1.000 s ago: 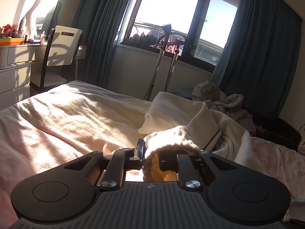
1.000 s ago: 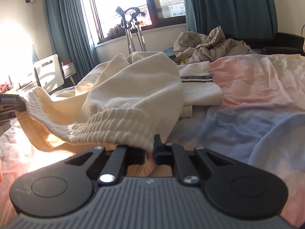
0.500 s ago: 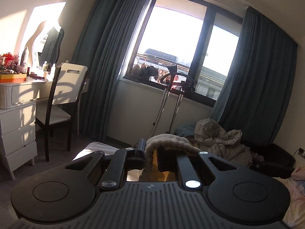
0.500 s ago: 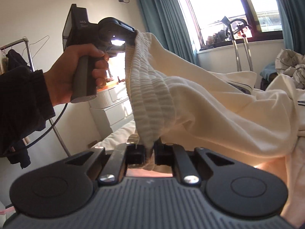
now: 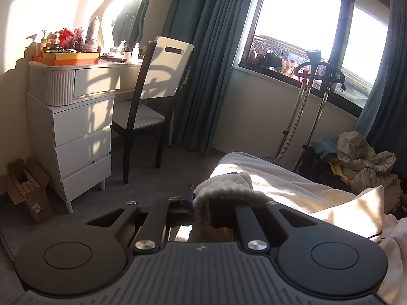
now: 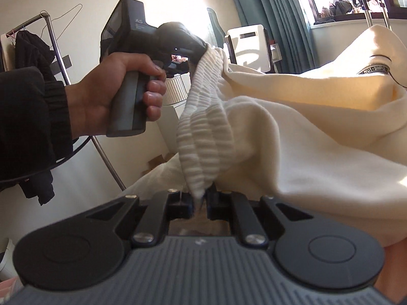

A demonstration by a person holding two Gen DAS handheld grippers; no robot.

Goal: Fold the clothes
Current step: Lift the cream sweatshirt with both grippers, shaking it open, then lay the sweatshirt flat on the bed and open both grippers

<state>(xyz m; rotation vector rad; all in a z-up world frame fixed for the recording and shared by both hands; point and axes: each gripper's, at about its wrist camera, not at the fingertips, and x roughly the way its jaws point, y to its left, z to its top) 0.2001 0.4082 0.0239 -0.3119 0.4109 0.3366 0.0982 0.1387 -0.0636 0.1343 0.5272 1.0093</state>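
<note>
A cream garment with a ribbed waistband hangs stretched between both grippers above the bed. My right gripper is shut on one end of the waistband. My left gripper is shut on the other end, whose ribbed edge bunches over the fingers. In the right wrist view the left gripper is held up at the left by a hand, and the cloth drapes away to the right. A black printed label shows on the garment.
A white dresser and a chair stand left of the bed. A garment steamer stands by the window. Crumpled clothes lie at the far right. A clothes rack with dark garments stands behind the left hand.
Both grippers have lifted the waistband up off the bed. The left wrist view swung left and down toward the dresser and floor. The garment now hangs spread between them.
</note>
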